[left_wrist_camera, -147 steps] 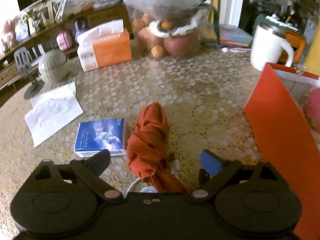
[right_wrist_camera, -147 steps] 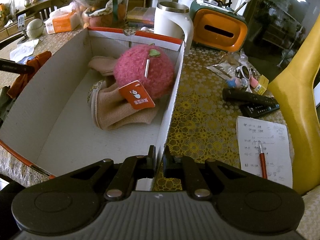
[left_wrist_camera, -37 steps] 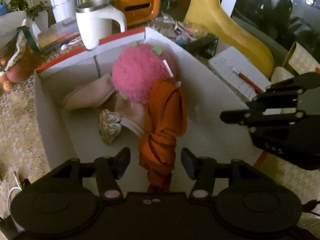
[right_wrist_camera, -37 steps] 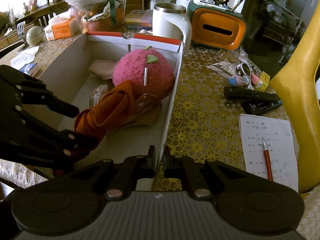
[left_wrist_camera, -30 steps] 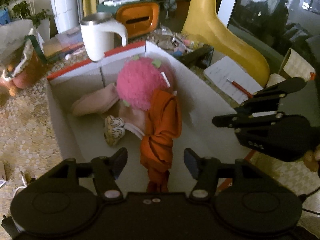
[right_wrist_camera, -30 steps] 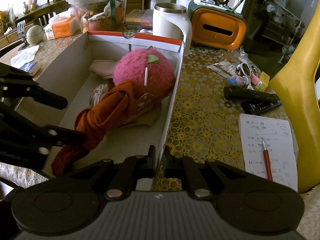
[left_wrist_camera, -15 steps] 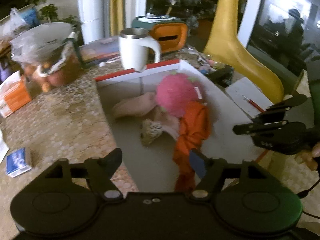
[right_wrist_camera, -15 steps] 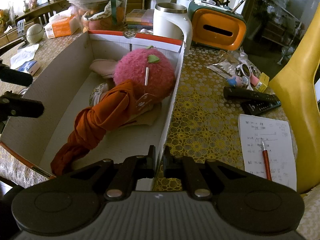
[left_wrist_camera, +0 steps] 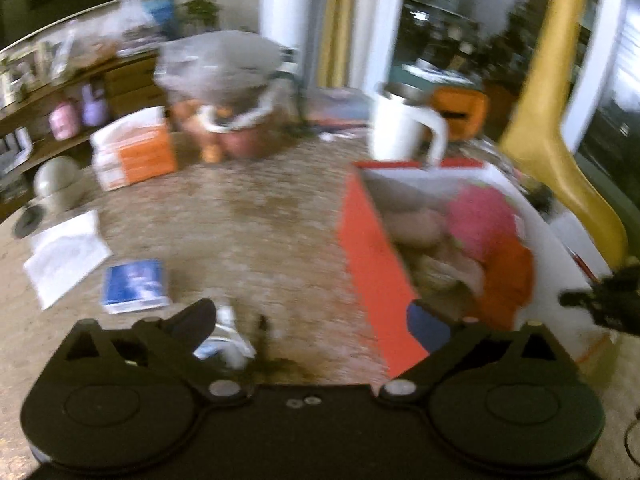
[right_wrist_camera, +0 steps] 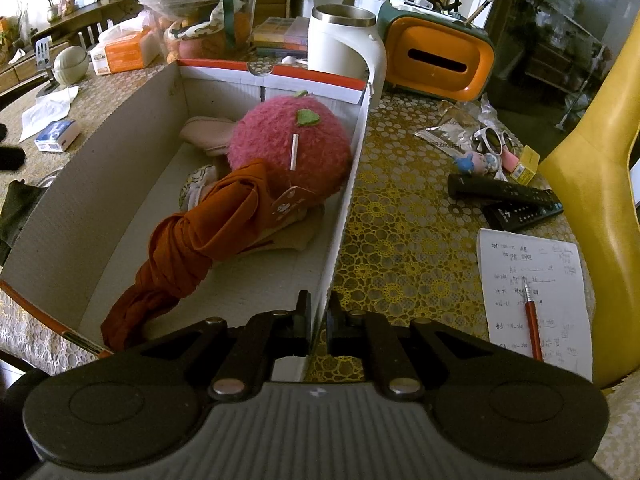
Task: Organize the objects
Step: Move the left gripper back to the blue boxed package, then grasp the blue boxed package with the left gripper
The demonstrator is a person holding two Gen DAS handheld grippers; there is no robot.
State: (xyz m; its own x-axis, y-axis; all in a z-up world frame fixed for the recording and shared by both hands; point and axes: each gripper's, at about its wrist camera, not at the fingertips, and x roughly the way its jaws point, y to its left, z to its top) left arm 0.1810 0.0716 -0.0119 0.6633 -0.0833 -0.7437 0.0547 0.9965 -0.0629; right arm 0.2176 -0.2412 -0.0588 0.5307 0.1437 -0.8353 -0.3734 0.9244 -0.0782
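Since the earlier frames the left gripper [left_wrist_camera: 316, 322] has left the box [right_wrist_camera: 120, 152] and now hangs over the patterned tablecloth [left_wrist_camera: 256, 216] beside the box's red outer wall; its jaws have just been opening and now stand spread wide with nothing between them; the left wrist view is blurred. Orange cloth [right_wrist_camera: 208, 236], earlier held between those jaws, now lies released inside the box; it stretches lengthwise, its upper end leaning on the pink plush fruit [right_wrist_camera: 290, 148], its twisted lower end near the box's near corner. Pink plush fruit sits toward the far end of the box, with pale pink slippers [right_wrist_camera: 208, 132] beside and under it. Right gripper [right_wrist_camera: 318, 320] is unchanged; its jaws are clenched on the near end of the box's right wall, one finger on each side of the cardboard. On the tablecloth left of the box lie a blue booklet [left_wrist_camera: 134, 286] and a white paper [left_wrist_camera: 66, 254]; an orange tissue pack [left_wrist_camera: 134, 152] stands farther back; a white mug [right_wrist_camera: 344, 44] stands just behind the box's far wall. Right of the box lie two remotes [right_wrist_camera: 508, 200] and a notepad [right_wrist_camera: 532, 296] with a red pen [right_wrist_camera: 532, 324] on it.
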